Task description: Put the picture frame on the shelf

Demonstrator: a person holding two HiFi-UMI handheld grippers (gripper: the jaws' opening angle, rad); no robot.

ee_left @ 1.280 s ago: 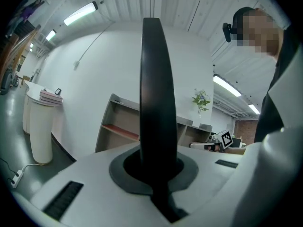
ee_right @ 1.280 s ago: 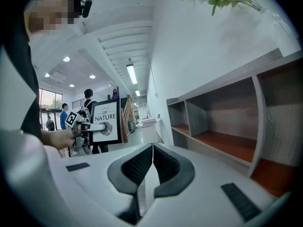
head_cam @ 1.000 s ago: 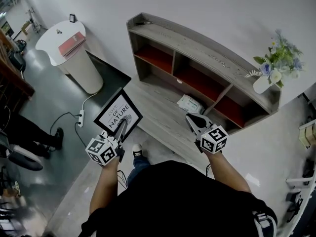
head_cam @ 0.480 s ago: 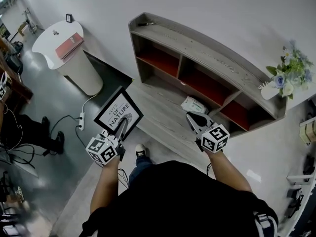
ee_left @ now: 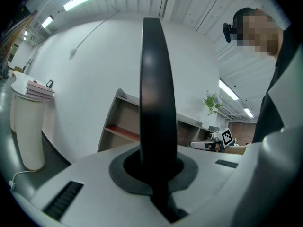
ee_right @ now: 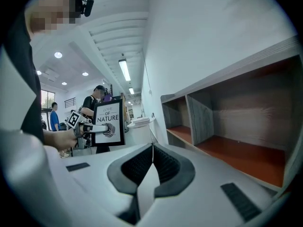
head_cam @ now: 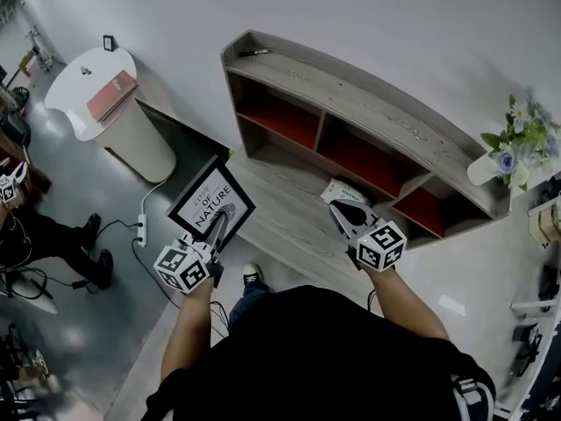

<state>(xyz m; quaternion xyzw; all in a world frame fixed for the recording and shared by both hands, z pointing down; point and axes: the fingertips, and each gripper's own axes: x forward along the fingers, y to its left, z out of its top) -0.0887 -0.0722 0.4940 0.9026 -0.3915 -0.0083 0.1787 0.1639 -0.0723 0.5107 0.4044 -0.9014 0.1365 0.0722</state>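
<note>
Head view: the left gripper (head_cam: 218, 221) has its jaws closed on the lower edge of the black rectangular picture frame with the white "NATURE" print (head_cam: 210, 202). The frame is held upright in the air, over the left front corner of the low grey wooden platform (head_cam: 280, 209) and well apart from the shelf.

Left gripper view: the frame (ee_left: 154, 79) stands edge-on between the pads, which press on it from both sides.

Right gripper view: the right gripper (ee_right: 152, 148) has its jaws shut together with nothing between them.

The grey wooden shelf unit (head_cam: 368, 103) stands against the white wall at the platform's back edge. Three open compartments show red floors and grey back walls. A small dark object (head_cam: 254, 53) lies at the left end of the top board; its kind cannot be made out.

A white packet with green print (head_cam: 337, 189) lies on the platform near its back edge, before the middle compartment and just beyond the right gripper (head_cam: 337, 207).

A white vase holding pale flowers and green leaves (head_cam: 517, 143) stands beyond the shelf's right end.

A white round pedestal (head_cam: 114, 103) left of the shelf carries a pink stack of books (head_cam: 110, 95) near its right edge.
</note>
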